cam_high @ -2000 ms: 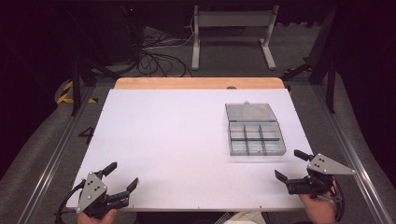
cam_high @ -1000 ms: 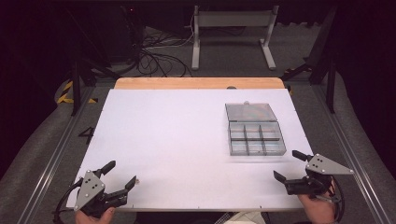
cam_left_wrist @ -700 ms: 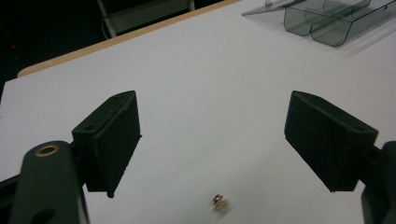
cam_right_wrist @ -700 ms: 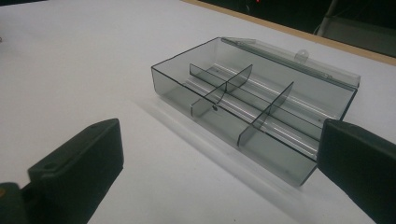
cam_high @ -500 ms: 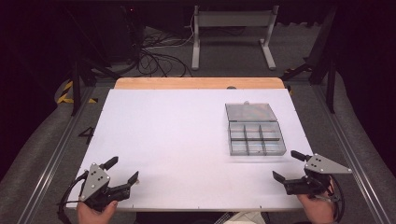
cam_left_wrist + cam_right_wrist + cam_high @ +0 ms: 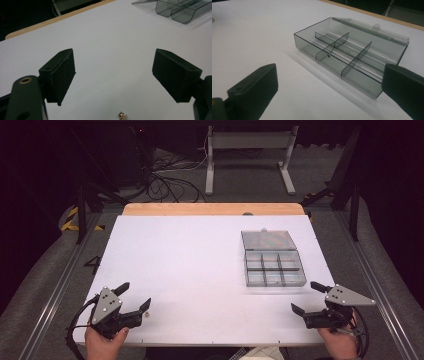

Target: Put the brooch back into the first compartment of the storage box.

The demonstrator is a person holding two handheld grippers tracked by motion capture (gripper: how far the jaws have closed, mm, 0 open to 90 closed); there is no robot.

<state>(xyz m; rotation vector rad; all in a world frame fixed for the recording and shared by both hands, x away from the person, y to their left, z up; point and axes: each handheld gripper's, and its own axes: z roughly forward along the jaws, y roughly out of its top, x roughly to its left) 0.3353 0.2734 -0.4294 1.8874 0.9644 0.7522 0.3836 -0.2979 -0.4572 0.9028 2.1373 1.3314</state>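
High view overlooks the table (image 6: 190, 265); gripper views skim it, seemingly sharing the box (image 6: 272, 259).

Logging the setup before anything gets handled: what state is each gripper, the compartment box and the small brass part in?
Left gripper: open, holding nothing.
Right gripper: open, holding nothing.
Compartment box: lid open, laid back flat; compartments look empty.
Small brass part: loose on the table, just ahead of the left gripper.

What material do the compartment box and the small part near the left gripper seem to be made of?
The box looks like smoky, glossy clear plastic: the table shows through its walls and dividers. The small part looks like brass-coloured metal, judging by its golden shine, though it is too tiny to be sure.
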